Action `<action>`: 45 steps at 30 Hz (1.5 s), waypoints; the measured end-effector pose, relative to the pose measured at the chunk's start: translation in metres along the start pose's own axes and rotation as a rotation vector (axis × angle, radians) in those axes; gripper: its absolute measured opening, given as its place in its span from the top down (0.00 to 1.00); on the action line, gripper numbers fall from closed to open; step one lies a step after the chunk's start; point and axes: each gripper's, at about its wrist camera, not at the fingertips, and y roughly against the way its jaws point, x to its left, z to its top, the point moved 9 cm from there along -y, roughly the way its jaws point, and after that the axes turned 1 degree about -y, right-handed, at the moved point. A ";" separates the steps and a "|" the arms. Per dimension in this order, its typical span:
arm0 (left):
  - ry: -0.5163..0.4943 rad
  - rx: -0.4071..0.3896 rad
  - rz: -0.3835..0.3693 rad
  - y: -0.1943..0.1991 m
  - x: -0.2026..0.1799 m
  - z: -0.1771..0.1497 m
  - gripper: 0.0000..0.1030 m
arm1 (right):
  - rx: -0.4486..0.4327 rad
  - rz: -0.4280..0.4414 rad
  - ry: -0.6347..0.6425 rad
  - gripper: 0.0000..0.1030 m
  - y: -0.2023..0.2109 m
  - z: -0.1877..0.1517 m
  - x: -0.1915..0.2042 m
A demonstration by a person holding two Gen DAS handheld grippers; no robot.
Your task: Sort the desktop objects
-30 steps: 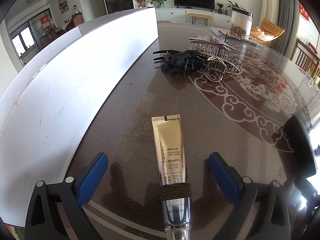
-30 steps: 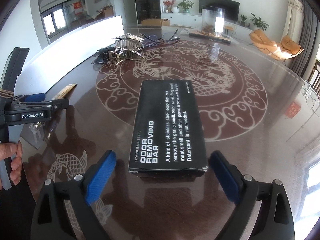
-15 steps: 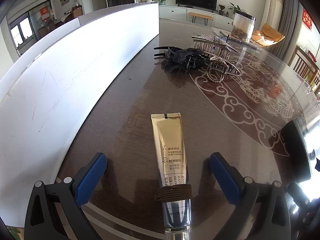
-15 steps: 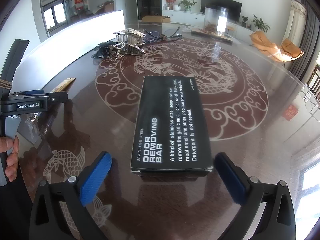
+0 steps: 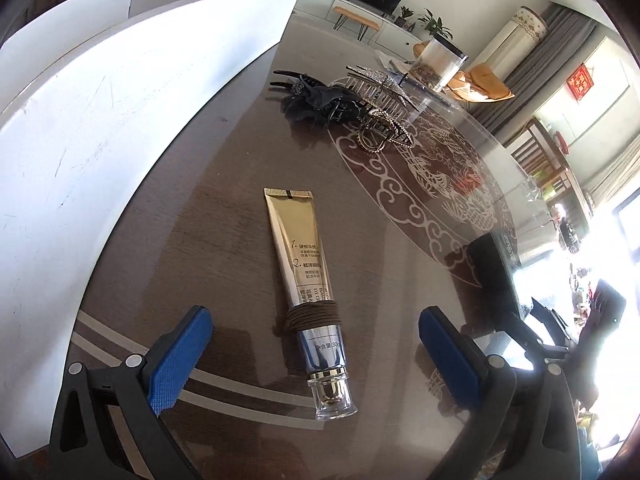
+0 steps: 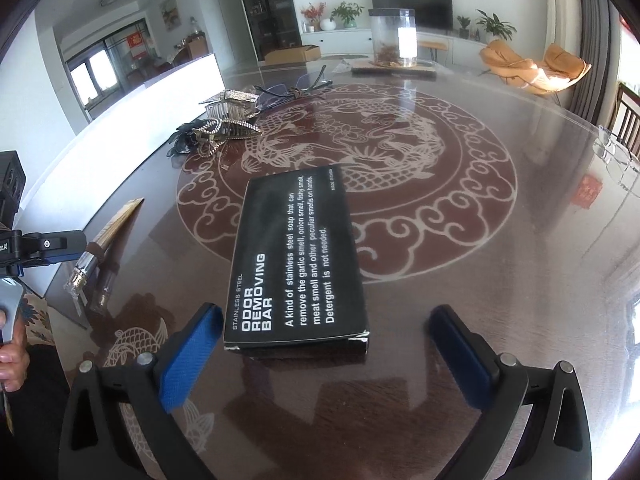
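Gold squeezy tube [image 5: 303, 276] lies inside the wide-open left gripper [image 5: 312, 334]; right gripper [image 6: 326, 334], open too, should squeeze the flat black cardboard box [image 6: 296, 256] evenly.

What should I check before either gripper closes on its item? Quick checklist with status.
1. Left gripper open, nothing between the pads: ok.
2. Gold tube lies flat ahead of the left gripper, roughly centred between its fingers, cap end nearest: ok.
3. Brown hair tie wound around the tube, would come along with it: cannot tell if that is wanted.
4. Right gripper open wide: ok.
5. Black box lies flat, its near end between the right fingers, clear gap on both sides: ok.
6. Hair clips lie well beyond the tube, out of the closing path: ok.
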 end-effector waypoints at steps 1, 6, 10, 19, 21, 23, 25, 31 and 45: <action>-0.016 0.007 0.026 -0.001 -0.001 -0.001 0.00 | -0.003 0.006 -0.005 0.00 0.001 0.000 0.000; -0.102 0.041 0.254 -0.015 0.002 -0.001 0.01 | -0.028 0.092 0.041 0.00 0.007 0.004 0.015; -0.248 -0.013 0.308 -0.012 -0.018 0.002 0.67 | 0.044 0.119 0.126 0.00 0.003 0.018 0.027; -0.200 -0.088 0.238 0.019 -0.020 -0.001 0.74 | 0.327 0.083 0.265 0.42 -0.029 0.027 0.033; -0.203 -0.128 0.233 0.033 -0.024 0.002 0.74 | 0.322 0.069 0.273 0.43 -0.023 0.029 0.033; -0.192 -0.175 0.218 0.054 -0.024 0.005 0.74 | 0.291 0.088 0.263 0.43 -0.009 0.035 0.034; -0.174 -0.227 0.195 0.075 -0.027 0.012 0.74 | 0.261 0.102 0.244 0.43 0.006 0.047 0.038; -0.121 -0.371 0.132 0.146 -0.027 0.048 0.80 | 0.175 0.170 0.241 0.43 0.040 0.095 0.076; -0.223 -0.122 0.104 0.126 -0.028 0.003 0.33 | 0.068 0.321 0.331 0.43 0.077 0.135 0.178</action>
